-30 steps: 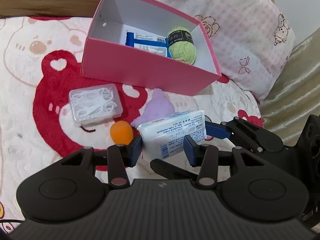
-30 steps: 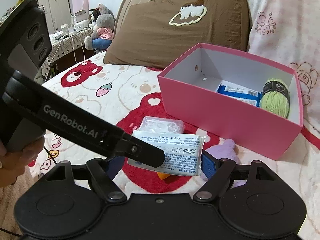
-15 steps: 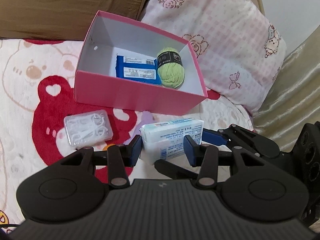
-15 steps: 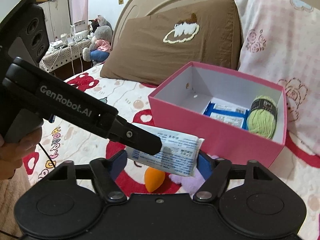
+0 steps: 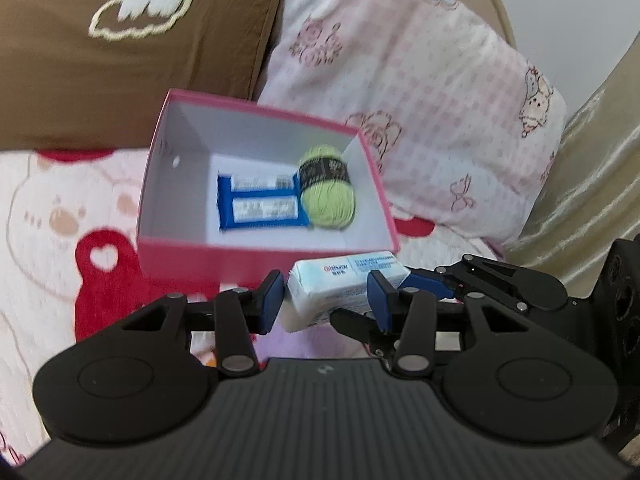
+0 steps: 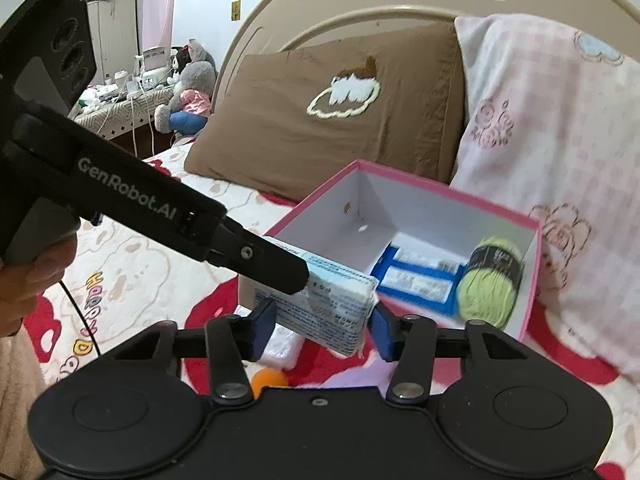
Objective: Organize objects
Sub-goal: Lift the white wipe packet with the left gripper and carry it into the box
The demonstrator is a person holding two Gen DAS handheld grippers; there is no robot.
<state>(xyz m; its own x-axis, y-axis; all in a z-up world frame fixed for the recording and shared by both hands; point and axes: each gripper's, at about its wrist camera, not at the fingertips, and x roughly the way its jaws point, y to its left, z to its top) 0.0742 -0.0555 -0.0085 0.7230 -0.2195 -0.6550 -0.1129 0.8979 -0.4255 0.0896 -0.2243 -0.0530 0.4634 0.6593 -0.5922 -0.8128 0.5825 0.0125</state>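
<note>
On the far left a hand [image 6: 28, 280] grips the matte black handle of my left gripper [image 5: 324, 300], whose long hard finger [image 6: 276, 266] reaches in from that side. My left jaws are clamped on the tissue pack [image 5: 340, 288], a soft pillow-like rectangle in glossy white and pale blue film with small print, their blue pads pressing its two sides. The pack hangs clear of the bedspread [image 5: 44, 216], a quilted plush in white with red bear shapes, just in front of the pink box's near wall.

My right gripper [image 6: 322, 326] comes at the same pack from the other way. Its jaws have just been closing and its flat blue pads now stand at the pack's two ends; the right pad meets the crimped edge, but I cannot tell whether the left one presses.

Below the pack lie a clear plastic case [image 6: 282, 346] and a smooth orange ball [image 6: 270, 379].

Further right sits the pink box [image 5: 256, 258], stiff cardboard, white inside. It holds a flat blue packet [image 5: 260, 204] with white labels and, against its right wall, a rounded skein of light green yarn [image 5: 328, 196] with a black paper band.
</note>
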